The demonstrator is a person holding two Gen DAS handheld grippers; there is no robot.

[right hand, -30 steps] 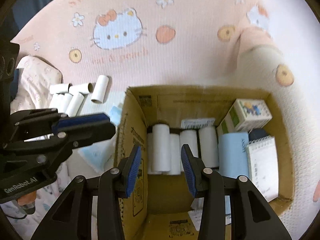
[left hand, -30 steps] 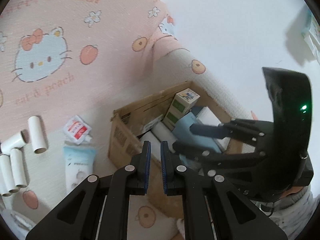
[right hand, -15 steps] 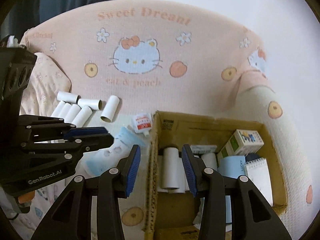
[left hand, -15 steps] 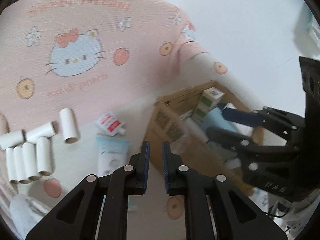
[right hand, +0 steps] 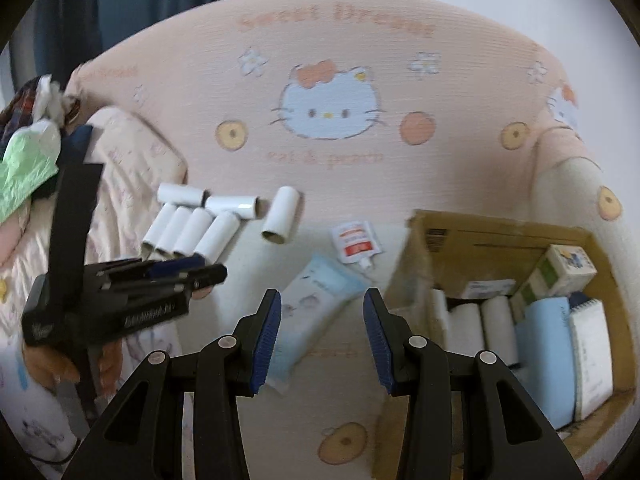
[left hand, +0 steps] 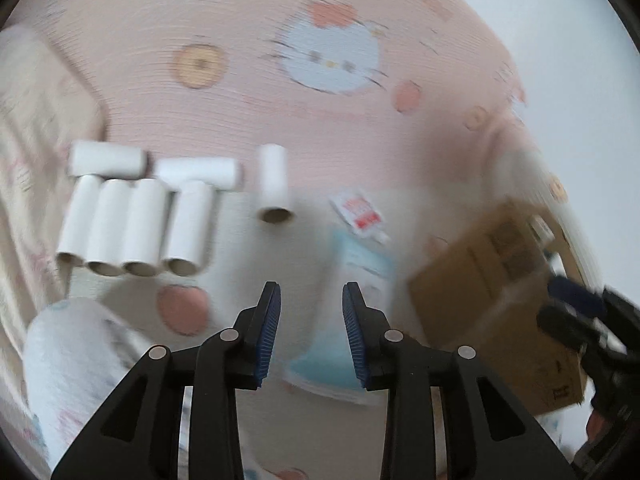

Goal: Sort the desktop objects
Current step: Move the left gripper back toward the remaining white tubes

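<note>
Left tool (left hand: pixel 311 320): jaws opening, wider than a second ago, nothing between them; swung away from the box and now aimed at the loose items on the bed.
Right tool (right hand: pixel 322 322): jaws apart, empty, over the bedspread beside the box rather than above its inside as before.
Meaning: probably a drop-off just finished and a reach for the next item begun.
Blue tube (right hand: pixel 316 300): one, flat on the pink bedspread (right hand: pixel 320 168), just beyond both tools.
Red-and-white sachet (right hand: pixel 355 242): one, just past the tube.
Cardboard rolls (left hand: pixel 132 208): seven outside the box, four side by side, two crosswise behind, one apart.
Cardboard box (right hand: pixel 500 236): one, right of the tube, already holding rolls (at least three), cartons and notebooks.
</note>
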